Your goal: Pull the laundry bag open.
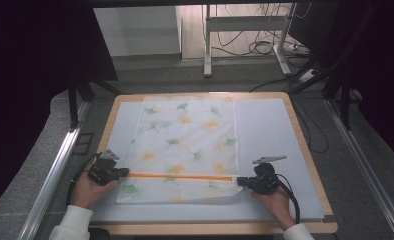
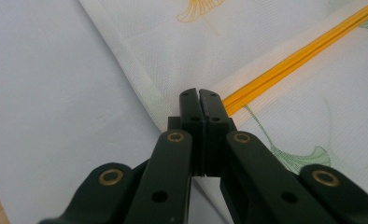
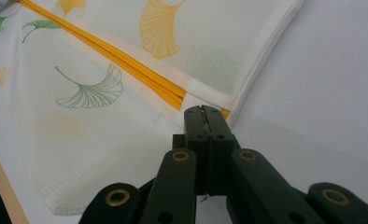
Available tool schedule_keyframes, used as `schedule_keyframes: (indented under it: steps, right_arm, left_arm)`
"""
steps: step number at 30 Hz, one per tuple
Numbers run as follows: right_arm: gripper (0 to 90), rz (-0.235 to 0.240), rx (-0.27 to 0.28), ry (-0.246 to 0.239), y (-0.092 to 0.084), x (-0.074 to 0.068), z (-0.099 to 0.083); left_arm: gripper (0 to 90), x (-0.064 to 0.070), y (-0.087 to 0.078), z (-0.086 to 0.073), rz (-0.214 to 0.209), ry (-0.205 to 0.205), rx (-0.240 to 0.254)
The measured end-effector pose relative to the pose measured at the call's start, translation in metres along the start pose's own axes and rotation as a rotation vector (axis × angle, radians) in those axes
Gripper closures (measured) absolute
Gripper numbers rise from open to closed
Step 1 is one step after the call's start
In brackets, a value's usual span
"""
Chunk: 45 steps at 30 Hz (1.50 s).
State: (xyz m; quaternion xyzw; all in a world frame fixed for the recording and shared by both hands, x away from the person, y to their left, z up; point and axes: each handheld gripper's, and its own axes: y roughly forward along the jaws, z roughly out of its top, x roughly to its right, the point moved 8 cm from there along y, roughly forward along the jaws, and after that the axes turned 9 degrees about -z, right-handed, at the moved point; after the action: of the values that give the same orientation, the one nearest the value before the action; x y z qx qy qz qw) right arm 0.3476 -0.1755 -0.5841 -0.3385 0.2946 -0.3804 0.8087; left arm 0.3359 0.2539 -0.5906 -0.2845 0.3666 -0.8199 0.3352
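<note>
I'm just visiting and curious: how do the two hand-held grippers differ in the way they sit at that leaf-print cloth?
The left gripper sits at the left end of the orange strip, the right gripper at its right end. The left gripper's grey plate is small and tilted; the right gripper's plate is long and flatter. Both are black, have their jaws shut, and meet the cloth at its edge.
</note>
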Motion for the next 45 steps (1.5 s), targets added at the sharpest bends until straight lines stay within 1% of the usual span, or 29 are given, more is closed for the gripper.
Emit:
schedule_keyframes:
  steps: [2, 4, 6, 7, 8, 9, 10, 12, 13, 15, 17, 18, 21, 23, 24, 25, 26, 27, 28, 29, 30, 31, 33, 36, 38, 41, 43, 45]
  right_arm:
    - [89.8, 0.002, -0.001, -0.001, 0.0, 0.0, 0.0]
    - [89.8, 0.005, 0.0, 0.002, 0.0, 0.0, 0.0]
    - [89.7, 0.011, 0.004, -0.002, 0.0, 0.001, 0.0]
    - [89.7, 0.015, 0.007, 0.002, 0.0, 0.001, 0.0]
    - [89.6, 0.015, 0.008, 0.003, 0.0, 0.001, 0.0]
    - [89.6, 0.014, 0.009, -0.001, 0.0, 0.0, 0.0]
    - [89.6, 0.011, 0.011, -0.01, 0.0, 0.0, 0.0]
    - [89.5, 0.005, 0.018, -0.015, -0.001, 0.0, 0.0]
    - [89.5, 0.001, 0.021, -0.018, -0.001, 0.0, 0.0]
    - [89.5, -0.003, 0.052, -0.042, -0.005, 0.0, 0.003]
    - [89.5, 0.002, 0.105, -0.042, -0.012, 0.002, 0.009]
    - [89.4, 0.004, 0.116, -0.04, -0.015, 0.003, 0.01]
    - [89.4, -0.001, 0.15, -0.031, -0.024, 0.007, 0.011]
    - [89.2, -0.012, 0.181, -0.037, -0.032, 0.012, 0.011]
    - [87.6, -0.021, 0.196, -0.053, -0.036, 0.014, 0.01]
    - [82.3, -0.03, 0.213, -0.066, -0.039, 0.015, 0.01]
    - [76.4, -0.047, 0.23, -0.093, -0.045, 0.018, 0.01]
    - [72.8, -0.057, 0.241, -0.108, -0.047, 0.02, 0.009]
    - [68.8, -0.061, 0.25, -0.125, -0.052, 0.022, 0.008]
    - [65.3, -0.057, 0.259, -0.12, -0.055, 0.024, 0.007]
    - [59.7, -0.054, 0.27, -0.106, -0.059, 0.028, 0.006]
    - [58.0, -0.059, 0.279, -0.098, -0.062, 0.031, 0.005]
    - [55.1, -0.064, 0.297, -0.091, -0.067, 0.036, 0.004]
    - [48.8, -0.084, 0.319, -0.061, -0.072, 0.045, 0.004]
    - [46.0, -0.093, 0.318, -0.06, -0.072, 0.047, 0.004]
    - [42.5, -0.103, 0.316, -0.068, -0.07, 0.046, 0.004]
    - [41.3, -0.109, 0.317, -0.082, -0.07, 0.044, 0.005]
    - [40.2, -0.11, 0.316, -0.086, -0.069, 0.043, 0.005]
  left_arm:
    - [90.0, 0.0, 0.0, 0.0, 0.0, 0.015, 0.008]
    - [89.7, 0.0, 0.001, -0.001, -0.004, 0.012, 0.02]
    - [87.6, 0.0, 0.001, -0.001, -0.017, 0.002, 0.031]
    - [85.8, -0.002, -0.001, -0.002, -0.007, -0.006, 0.043]
    - [82.1, -0.004, -0.002, -0.003, -0.001, -0.014, 0.06]
    - [79.5, -0.005, -0.004, -0.003, 0.0, -0.018, 0.072]
    - [77.6, -0.007, -0.006, -0.004, 0.01, -0.023, 0.088]
    - [72.4, -0.011, -0.009, -0.006, 0.05, -0.031, 0.103]
    - [68.1, -0.013, -0.01, -0.006, 0.052, -0.036, 0.113]
    - [63.7, -0.013, -0.012, -0.005, 0.058, -0.04, 0.138]
    - [56.8, -0.011, -0.014, -0.002, 0.052, -0.042, 0.158]
    - [54.5, -0.01, -0.015, 0.0, 0.051, -0.041, 0.169]
    - [47.2, -0.003, -0.019, 0.007, 0.051, -0.027, 0.208]
    - [42.5, 0.002, -0.021, 0.011, 0.05, -0.011, 0.226]
    - [40.3, 0.003, -0.022, 0.012, 0.052, -0.003, 0.233]
    - [38.8, 0.006, -0.024, 0.014, 0.054, 0.008, 0.251]
    - [37.3, 0.008, -0.025, 0.016, 0.052, 0.018, 0.263]
    - [35.8, 0.012, -0.026, 0.018, 0.044, 0.031, 0.284]
    - [34.6, 0.015, -0.027, 0.019, 0.039, 0.037, 0.295]
    - [34.0, 0.019, -0.029, 0.02, 0.031, 0.045, 0.315]
    - [33.4, 0.022, -0.029, 0.02, 0.023, 0.05, 0.323]
    - [33.0, 0.024, -0.029, 0.02, 0.017, 0.053, 0.326]
    - [32.5, 0.027, -0.029, 0.019, 0.026, 0.064, 0.324]
    - [31.4, 0.03, -0.028, 0.018, 0.031, 0.076, 0.318]
    - [30.8, 0.03, -0.026, 0.017, 0.037, 0.078, 0.313]
    - [30.0, 0.029, -0.025, 0.015, 0.045, 0.083, 0.305]
    - [29.9, 0.03, -0.026, 0.015, 0.043, 0.079, 0.312]
    - [29.8, 0.03, -0.027, 0.014, 0.04, 0.078, 0.313]
